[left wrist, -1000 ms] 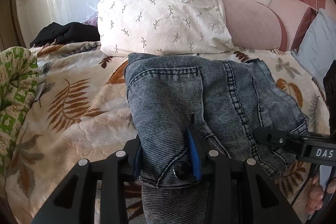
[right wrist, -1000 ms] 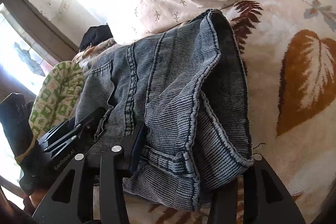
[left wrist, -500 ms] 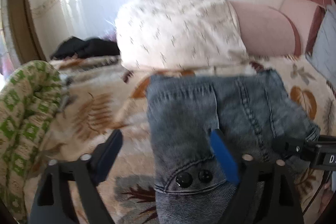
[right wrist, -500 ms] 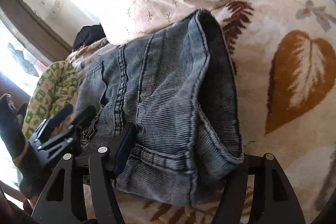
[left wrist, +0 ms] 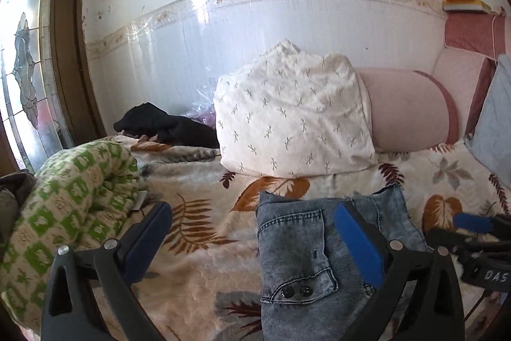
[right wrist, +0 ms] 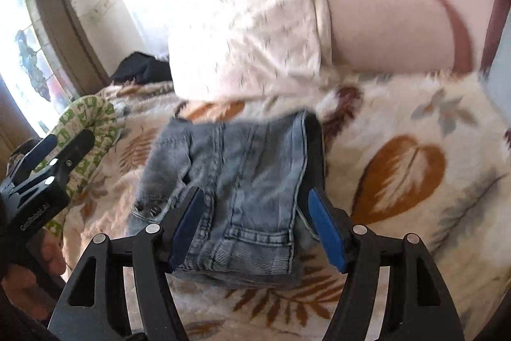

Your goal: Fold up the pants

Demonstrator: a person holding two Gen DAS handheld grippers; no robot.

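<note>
The folded grey-blue denim pants [left wrist: 306,248] lie flat on the leaf-patterned blanket [left wrist: 204,245], waistband and two snaps toward me. They also show in the right wrist view [right wrist: 249,181]. My left gripper [left wrist: 252,242] is open and empty, raised above the pants' left part. My right gripper [right wrist: 255,229] is open and empty, its jaws wide on either side of the pants' near edge. Each gripper shows at the edge of the other's view, the right one [left wrist: 472,232] and the left one [right wrist: 51,162].
A white leaf-print pillow [left wrist: 293,117] and a pink bolster [left wrist: 408,107] lie behind the pants against the wall. A green-and-white quilt [left wrist: 70,200] is bunched at the left. A black garment [left wrist: 159,123] lies by the window. A grey cushion [left wrist: 495,123] stands at the right.
Both grippers have opened, let go of the pants and pulled back and up. The pants now lie folded on the blanket.
</note>
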